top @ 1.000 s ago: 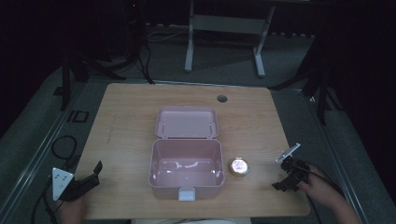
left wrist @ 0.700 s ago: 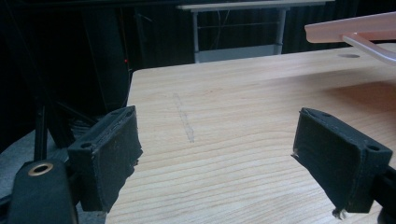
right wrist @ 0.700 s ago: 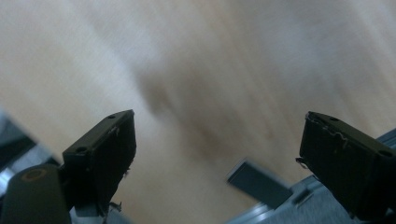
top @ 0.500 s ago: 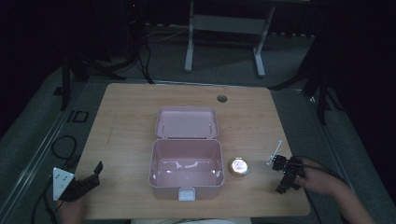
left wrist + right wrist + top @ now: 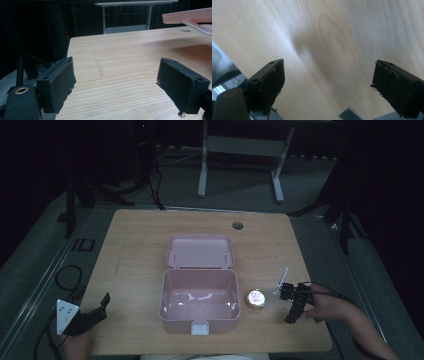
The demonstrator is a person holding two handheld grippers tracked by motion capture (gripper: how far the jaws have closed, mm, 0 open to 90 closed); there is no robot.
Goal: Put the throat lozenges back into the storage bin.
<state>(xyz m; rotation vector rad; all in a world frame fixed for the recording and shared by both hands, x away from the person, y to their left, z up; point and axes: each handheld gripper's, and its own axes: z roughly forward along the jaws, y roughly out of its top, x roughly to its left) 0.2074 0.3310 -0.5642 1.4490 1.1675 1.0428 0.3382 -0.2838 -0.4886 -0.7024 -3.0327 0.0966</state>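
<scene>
1. Two tongs rest at opposite near corners of the worktop [image 5: 140,240]: left tongs [image 5: 95,312] at the near-left edge, right tongs [image 5: 292,302] at the near-right, each held in a hand.
2. Left tongs: jaws spread wide, nothing between them; the left gripper view looks along bare wood toward the box lid [image 5: 187,16] at upper right.
3. Right tongs: jaws spread wide and empty; the right gripper view is blurred and looks down on bare wood grain.
4. Pink box [image 5: 199,302]: centre of the worktop, lid swung open and lying flat on the far side, latch facing the person.
5. Small round tin [image 5: 255,299]: just beside the box's right wall, between box and right tongs.
6. Key relation: the tin lies to the left of the right tongs, near them and well apart from the left tongs; the right hand is judged the likelier to take it. Being round, it offers no long axis to align with.
</scene>
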